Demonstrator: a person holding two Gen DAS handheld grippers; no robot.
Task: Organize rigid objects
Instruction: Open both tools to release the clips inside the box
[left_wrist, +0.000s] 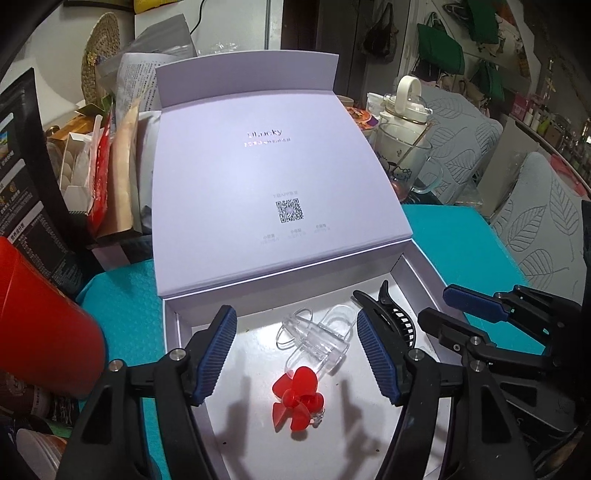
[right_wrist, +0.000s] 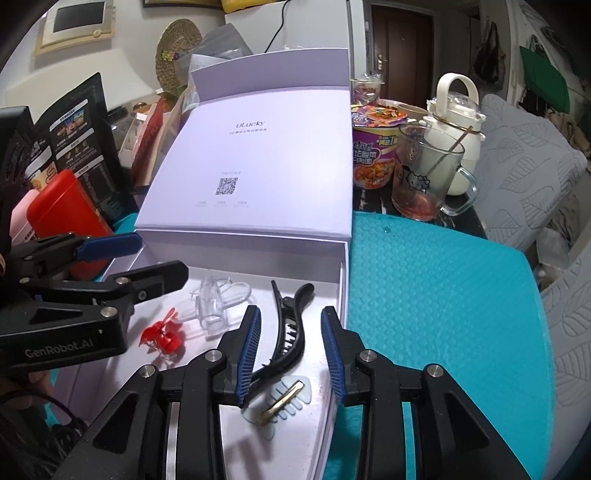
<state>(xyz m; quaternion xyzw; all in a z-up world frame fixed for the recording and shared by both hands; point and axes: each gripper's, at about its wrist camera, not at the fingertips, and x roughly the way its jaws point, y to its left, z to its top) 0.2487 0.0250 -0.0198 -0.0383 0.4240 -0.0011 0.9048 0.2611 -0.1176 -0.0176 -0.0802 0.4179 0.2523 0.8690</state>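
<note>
Nearest the right gripper (right_wrist: 291, 354), a pale translucent comb-shaped clip with a brass bar (right_wrist: 282, 400) lies flat on the white floor of the open box (right_wrist: 341, 295), its bar running diagonally from low left to upper right. It sits just under and between the two blue pads, touched by neither. The jaws stand partly apart with nothing pressed between them.

Just beyond, a black toothed hair clip (right_wrist: 290, 332) lies lengthwise away from the camera, its long axis pointing up toward the box's back wall, its curved tail hooking right at the far end. Its near end passes close beside the left pad (right_wrist: 248, 350) — whether it touches I cannot tell.

The left gripper (left_wrist: 295, 354) hangs over the other half of the box, its jaws wider apart and empty. Between its pads lies a red petal-shaped claw clip (left_wrist: 297, 400), small and glossy, resting on the floor with its petals fanned upward. Past it is a clear plastic clip (left_wrist: 317, 338), looped and see-through, its body running from near left to far right. The black clip shows just behind this gripper's right pad.

Farther off, the box's lilac lid (left_wrist: 266, 177) stands folded back. The box rests on a teal mat (right_wrist: 436, 295); a glass mug (right_wrist: 424, 173) stands beyond it on the right.
</note>
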